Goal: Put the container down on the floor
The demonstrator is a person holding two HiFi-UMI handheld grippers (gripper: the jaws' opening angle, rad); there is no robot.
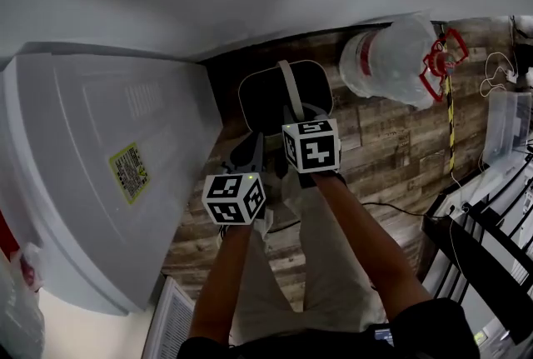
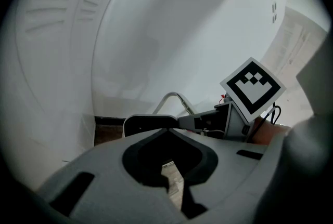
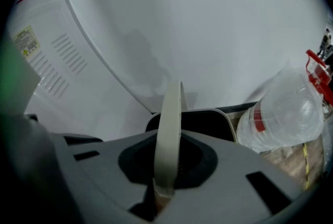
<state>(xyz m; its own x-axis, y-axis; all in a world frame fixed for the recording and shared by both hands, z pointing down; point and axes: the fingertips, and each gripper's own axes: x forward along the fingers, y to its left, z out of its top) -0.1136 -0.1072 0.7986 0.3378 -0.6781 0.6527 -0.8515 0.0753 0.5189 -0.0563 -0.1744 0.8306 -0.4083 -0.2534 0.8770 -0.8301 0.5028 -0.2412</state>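
Presently: dark rounded plastic container with pale rim (image 3: 200, 123) hangs by white wall, apparently not yet on wood-plank floor (image 1: 391, 149). Right claw (image 3: 165, 186) clamped on beige hoop handle (image 3: 170, 129); left claw (image 2: 174, 181) narrow, empty. Advice: lower level, release once base sits flat.

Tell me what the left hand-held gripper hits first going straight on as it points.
Likely the wooden floor showing between its parted jaws, just short of the container; depth is hard to judge.
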